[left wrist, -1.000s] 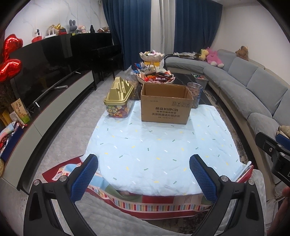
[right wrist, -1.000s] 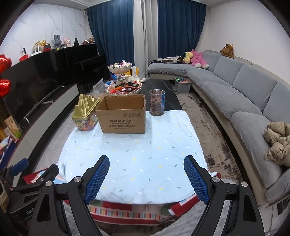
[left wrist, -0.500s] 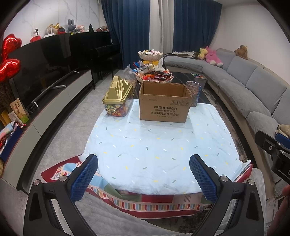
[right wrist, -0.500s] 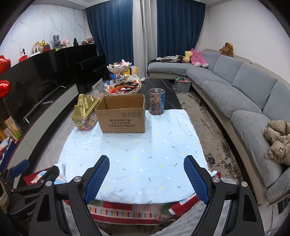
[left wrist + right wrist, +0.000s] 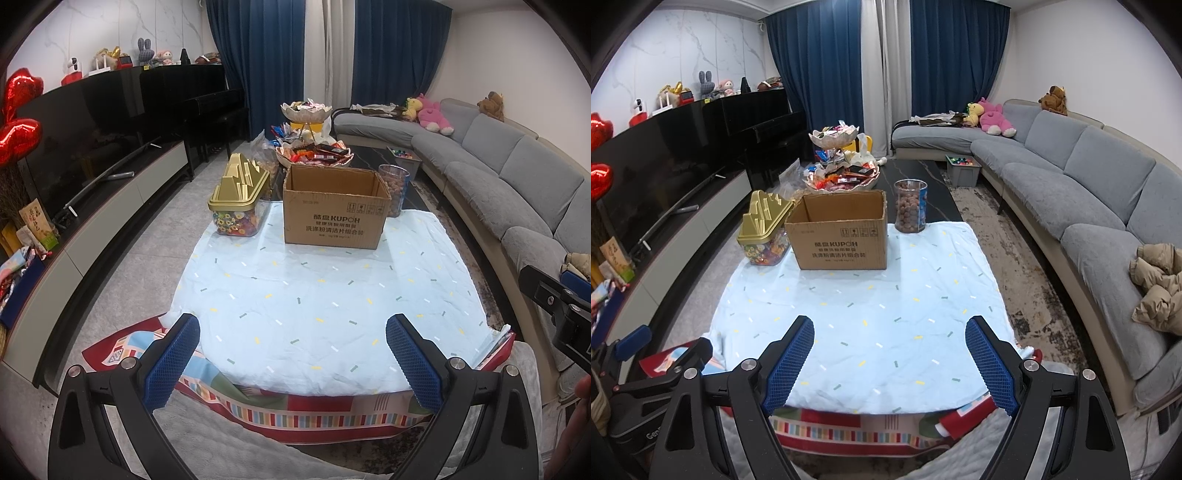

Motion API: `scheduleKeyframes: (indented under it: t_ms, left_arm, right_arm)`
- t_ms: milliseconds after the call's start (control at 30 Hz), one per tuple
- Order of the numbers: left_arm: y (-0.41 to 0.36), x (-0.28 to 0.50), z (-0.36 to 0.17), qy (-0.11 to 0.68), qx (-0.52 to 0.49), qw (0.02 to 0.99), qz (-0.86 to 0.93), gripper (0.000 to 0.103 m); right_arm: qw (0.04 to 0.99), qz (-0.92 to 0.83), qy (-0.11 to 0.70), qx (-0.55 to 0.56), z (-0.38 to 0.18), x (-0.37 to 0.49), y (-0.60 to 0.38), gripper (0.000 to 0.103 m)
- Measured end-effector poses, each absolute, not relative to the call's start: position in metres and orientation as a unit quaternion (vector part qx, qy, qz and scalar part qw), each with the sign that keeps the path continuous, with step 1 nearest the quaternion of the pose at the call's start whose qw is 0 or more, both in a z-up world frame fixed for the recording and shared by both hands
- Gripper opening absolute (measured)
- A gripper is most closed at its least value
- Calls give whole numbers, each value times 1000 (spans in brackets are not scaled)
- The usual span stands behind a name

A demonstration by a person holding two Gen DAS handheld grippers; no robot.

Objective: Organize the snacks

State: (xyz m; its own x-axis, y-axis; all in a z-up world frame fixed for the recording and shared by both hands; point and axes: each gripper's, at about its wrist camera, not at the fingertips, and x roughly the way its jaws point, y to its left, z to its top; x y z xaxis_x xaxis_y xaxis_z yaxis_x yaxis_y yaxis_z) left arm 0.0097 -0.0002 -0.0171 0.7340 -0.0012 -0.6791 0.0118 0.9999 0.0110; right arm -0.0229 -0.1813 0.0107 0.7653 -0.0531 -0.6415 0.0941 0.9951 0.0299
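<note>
On the far side of the blue cloth (image 5: 325, 306) stand the gold-lidded candy box (image 5: 238, 201), the open cardboard box (image 5: 334, 206) and the nut jar (image 5: 911, 210). Both the left gripper (image 5: 293, 347) and the right gripper (image 5: 890, 350) hover with fingers wide apart, holding nothing. It is better to reach forward slowly and approach one container squarely.

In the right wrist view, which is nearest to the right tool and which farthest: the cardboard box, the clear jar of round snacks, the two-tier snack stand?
From the right tool, nearest first:
1. Cardboard box, ahead, slightly left.
2. Clear jar, just behind the box's right corner.
3. Two-tier snack stand, farthest, behind the box.
</note>
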Motion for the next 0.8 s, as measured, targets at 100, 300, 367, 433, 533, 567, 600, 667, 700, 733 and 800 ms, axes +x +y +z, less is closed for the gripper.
scheduleKeyframes:
  t_ms: [100, 300, 367, 433, 533, 567, 600, 667, 700, 733, 800]
  left_arm:
    - [0, 10, -17, 365, 7, 931, -4, 103]
    - [-2, 9, -19, 366, 8, 931, -5, 103]
    - [-2, 9, -20, 366, 8, 931, -5, 103]
    - [-3, 9, -20, 366, 8, 931, -5, 103]
    - [-2, 9, -20, 366, 8, 931, -5, 103]
    - [-2, 9, -20, 366, 8, 931, -5, 103]
    - [-2, 9, -20, 366, 8, 931, -5, 103]
    - [-2, 9, -20, 366, 8, 930, -5, 103]
    - [-2, 9, -20, 366, 8, 930, -5, 103]
    - [-2, 9, -20, 366, 8, 931, -5, 103]
    - [-3, 9, -20, 366, 8, 931, -5, 103]
  right_arm:
    - [939, -38, 341, 30, 10, -22, -181, 85]
    - [939, -39, 341, 31, 10, -22, -181, 85]
    - [939, -39, 341, 31, 10, -23, -181, 85]
    - [939, -39, 341, 32, 10, -23, -181, 85]
    - [939, -39, 341, 31, 9, -24, -181, 85]
    - [939, -39, 341, 32, 9, -24, -182, 85]
    - [939, -39, 341, 32, 9, -23, -182, 85]
    - [938, -39, 342, 33, 9, -24, -181, 85]
    - [939, -39, 342, 32, 9, -23, -182, 85]
    - [939, -39, 341, 32, 10, -23, -182, 85]
    - [939, -39, 341, 32, 10, -24, -182, 85]
